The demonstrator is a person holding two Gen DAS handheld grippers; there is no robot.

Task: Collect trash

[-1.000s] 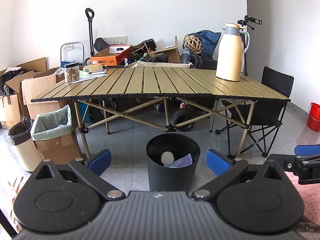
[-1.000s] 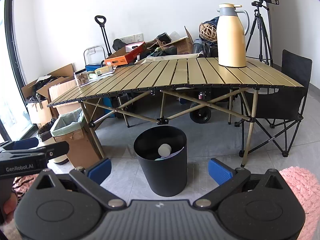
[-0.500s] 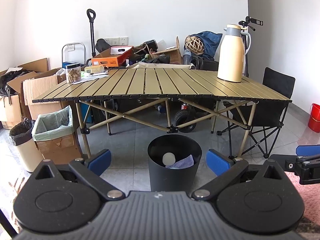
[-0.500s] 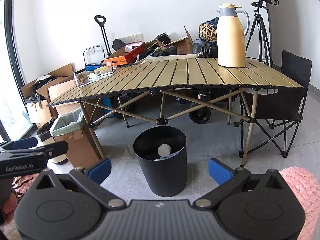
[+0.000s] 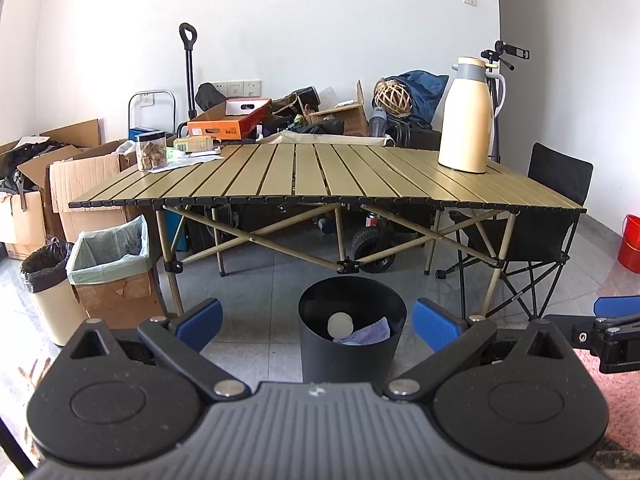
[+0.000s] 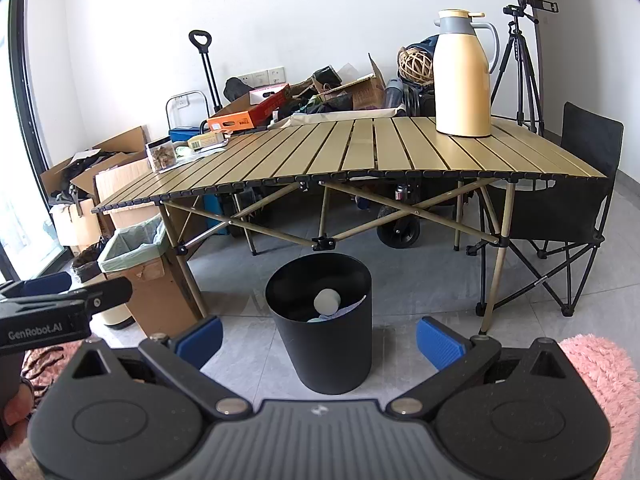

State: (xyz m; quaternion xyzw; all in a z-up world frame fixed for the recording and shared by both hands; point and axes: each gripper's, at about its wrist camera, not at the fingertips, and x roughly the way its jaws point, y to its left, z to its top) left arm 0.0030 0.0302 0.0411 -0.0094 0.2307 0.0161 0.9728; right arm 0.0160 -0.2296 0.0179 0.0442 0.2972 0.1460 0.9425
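Observation:
A black round bin (image 5: 348, 344) stands on the grey floor in front of the folding table (image 5: 320, 180). It holds a pale round ball (image 5: 340, 325) and a purple crumpled cloth or paper (image 5: 370, 334). The bin also shows in the right wrist view (image 6: 326, 320), with the ball (image 6: 327, 301) inside. My left gripper (image 5: 316, 326) is open and empty, near the bin's rim. My right gripper (image 6: 318, 340) is open and empty, a little short of the bin. Each gripper shows at the edge of the other's view.
On the table stand a cream thermos jug (image 5: 466, 116), a clear jar (image 5: 151, 151) and papers. A lined cardboard box (image 5: 112, 268) and a small bagged bin (image 5: 46, 280) stand at the left. A black folding chair (image 5: 536, 240) and a red bucket (image 5: 631, 244) stand at the right. A pink rug (image 6: 596, 364) lies near.
The left wrist view has drawn back and risen slightly, so the bin sits a little lower and farther. The right gripper has barely moved. Both stay open.

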